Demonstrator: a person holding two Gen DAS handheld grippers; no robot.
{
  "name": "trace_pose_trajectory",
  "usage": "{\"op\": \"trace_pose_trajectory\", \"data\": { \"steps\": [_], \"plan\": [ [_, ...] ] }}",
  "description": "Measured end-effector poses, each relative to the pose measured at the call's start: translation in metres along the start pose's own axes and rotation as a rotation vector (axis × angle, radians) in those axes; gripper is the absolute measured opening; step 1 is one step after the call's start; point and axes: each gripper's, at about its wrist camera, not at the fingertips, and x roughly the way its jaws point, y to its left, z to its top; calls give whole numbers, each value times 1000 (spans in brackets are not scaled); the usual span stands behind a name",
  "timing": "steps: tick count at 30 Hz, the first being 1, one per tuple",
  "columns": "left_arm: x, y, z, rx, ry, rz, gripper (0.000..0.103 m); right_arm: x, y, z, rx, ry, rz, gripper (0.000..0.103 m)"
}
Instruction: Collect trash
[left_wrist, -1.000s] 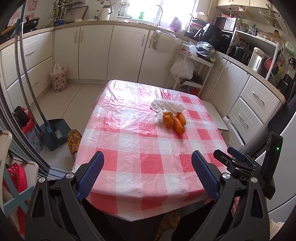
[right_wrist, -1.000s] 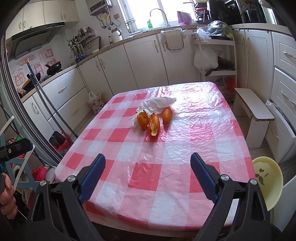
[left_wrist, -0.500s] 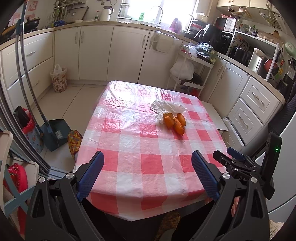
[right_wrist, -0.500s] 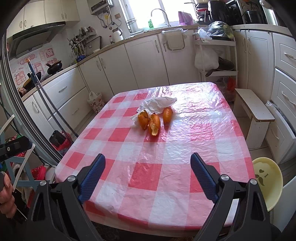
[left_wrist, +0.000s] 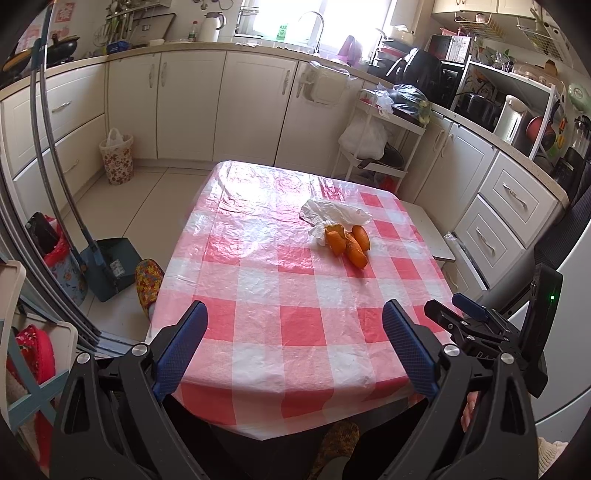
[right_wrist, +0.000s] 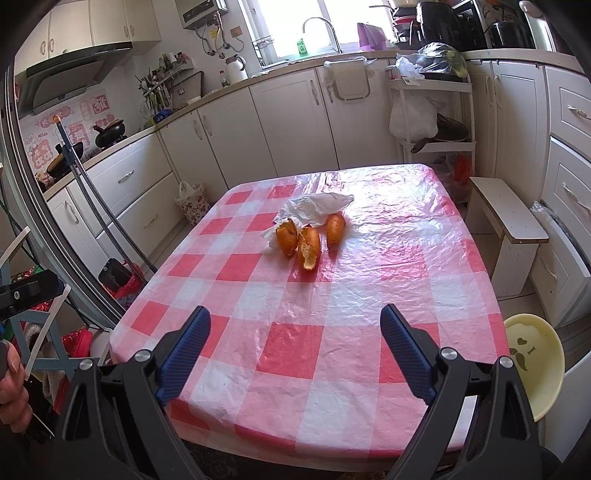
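Observation:
Three orange peels (left_wrist: 348, 242) (right_wrist: 308, 240) lie beside a crumpled white tissue (left_wrist: 334, 216) (right_wrist: 314, 206) on the far half of the table with its red-and-white checked cloth (left_wrist: 295, 317) (right_wrist: 332, 332). My left gripper (left_wrist: 295, 343) is open and empty, held above the table's near edge. My right gripper (right_wrist: 295, 347) is open and empty, also over the near edge. The right gripper also shows at the right of the left wrist view (left_wrist: 476, 325).
A flowered waste bin (left_wrist: 116, 155) (right_wrist: 192, 201) with a plastic bag stands by the far cabinets. A dustpan (left_wrist: 110, 266) stands on the floor at left. A small white stool (right_wrist: 506, 218) and a yellow plastic seat (right_wrist: 535, 362) are at the table's right. Cabinets surround the room.
Both grippers have drawn slightly back and stay open. The peels and the tissue have not moved.

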Motion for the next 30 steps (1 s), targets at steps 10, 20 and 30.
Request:
{"op": "trace_pose_trajectory", "data": {
  "steps": [10,20,30],
  "plan": [
    [0,0,0,-3,2,0,92,0,0,0,-2,0,0,89],
    [-1,-1,0,-1,5,-2,92,0,1,0,-8,3,4,89],
    [-2,-1,0,-1,7,-7,92,0,2,0,-5,3,9,89]
  ]
}}
